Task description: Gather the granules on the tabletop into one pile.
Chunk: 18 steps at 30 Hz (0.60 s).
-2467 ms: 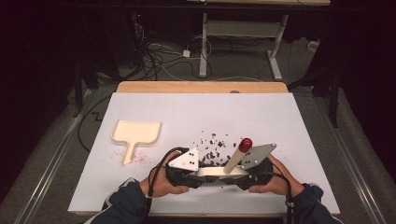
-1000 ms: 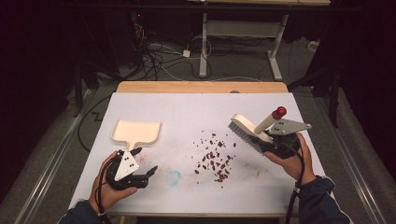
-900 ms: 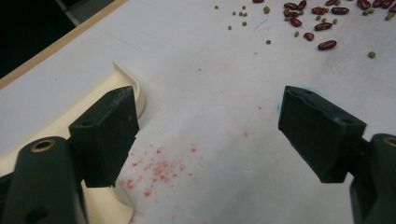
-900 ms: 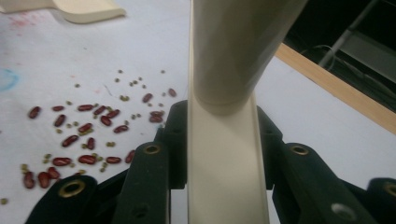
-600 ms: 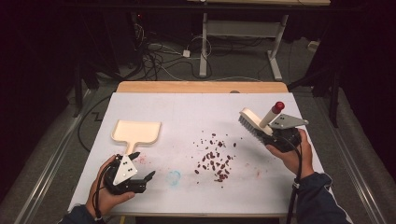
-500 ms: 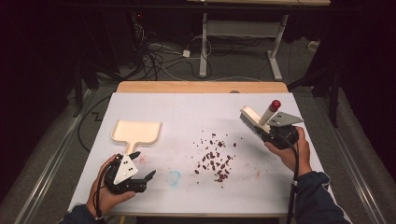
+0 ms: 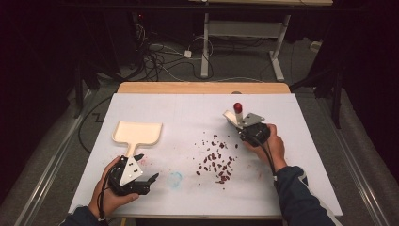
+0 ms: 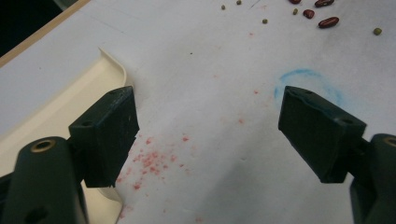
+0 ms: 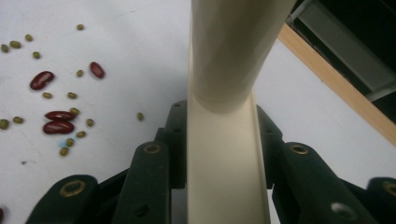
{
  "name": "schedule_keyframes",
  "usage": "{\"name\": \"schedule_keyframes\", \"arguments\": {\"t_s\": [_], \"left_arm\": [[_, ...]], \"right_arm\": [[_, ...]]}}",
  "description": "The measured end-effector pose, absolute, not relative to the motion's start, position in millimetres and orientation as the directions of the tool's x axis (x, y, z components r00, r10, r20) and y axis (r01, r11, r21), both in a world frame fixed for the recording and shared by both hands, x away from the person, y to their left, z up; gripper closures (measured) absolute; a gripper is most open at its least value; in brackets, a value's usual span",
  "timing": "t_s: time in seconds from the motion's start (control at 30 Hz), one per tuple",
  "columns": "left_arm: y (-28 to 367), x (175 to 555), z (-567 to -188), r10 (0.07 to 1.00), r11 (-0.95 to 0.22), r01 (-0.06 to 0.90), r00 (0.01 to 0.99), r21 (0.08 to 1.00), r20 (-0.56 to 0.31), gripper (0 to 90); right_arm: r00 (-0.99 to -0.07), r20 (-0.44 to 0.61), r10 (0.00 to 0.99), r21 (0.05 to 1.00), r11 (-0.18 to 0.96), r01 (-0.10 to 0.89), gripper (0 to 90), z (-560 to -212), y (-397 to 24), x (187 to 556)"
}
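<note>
The right gripper [image 7: 244, 126] is clenched on the cream plastic brush with a red-tipped handle [image 7: 234, 117], its jaws pressed on both sides of the cream handle [image 9: 224, 154] (the bristle head is hard to make out). Just beside it, toward the table's middle, lie the scattered dark red beans and small green ones [image 7: 215, 160] on the white paper-covered table [image 7: 188, 108]. Well apart, the left gripper [image 7: 149, 181] sits released, nothing between its jaws, next to the cream plastic dustpan [image 7: 138, 133].

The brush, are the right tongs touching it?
Touching. In the right gripper view the right tongs are shut on the cream brush handle, with both black jaws pressed against its sides and no gap.
</note>
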<state>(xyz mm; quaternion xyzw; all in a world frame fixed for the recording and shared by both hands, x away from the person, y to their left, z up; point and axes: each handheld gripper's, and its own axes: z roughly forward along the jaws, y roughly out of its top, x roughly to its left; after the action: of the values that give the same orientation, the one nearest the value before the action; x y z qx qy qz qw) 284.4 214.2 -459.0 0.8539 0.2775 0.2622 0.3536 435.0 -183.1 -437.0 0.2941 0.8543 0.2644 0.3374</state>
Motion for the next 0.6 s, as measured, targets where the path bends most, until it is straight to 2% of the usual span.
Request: {"name": "schedule_keyframes", "arguments": {"t_s": [0.2,0.6], "left_arm": [[214.5,284.4,-459.4,0.657,-0.602,0.286,0.708,0.745,0.259,19.3],[214.3,283.2,-458.4,0.649,-0.611,0.283,0.714,0.74,0.263,19.3]], "right_arm": [[-0.652,-0.432,0.623,0.628,0.727,0.279,67.3,-443.1,-158.3,424.2],[-0.791,-0.364,0.492,0.646,0.745,0.166,67.2,-440.9,-129.4,383.5]]}}
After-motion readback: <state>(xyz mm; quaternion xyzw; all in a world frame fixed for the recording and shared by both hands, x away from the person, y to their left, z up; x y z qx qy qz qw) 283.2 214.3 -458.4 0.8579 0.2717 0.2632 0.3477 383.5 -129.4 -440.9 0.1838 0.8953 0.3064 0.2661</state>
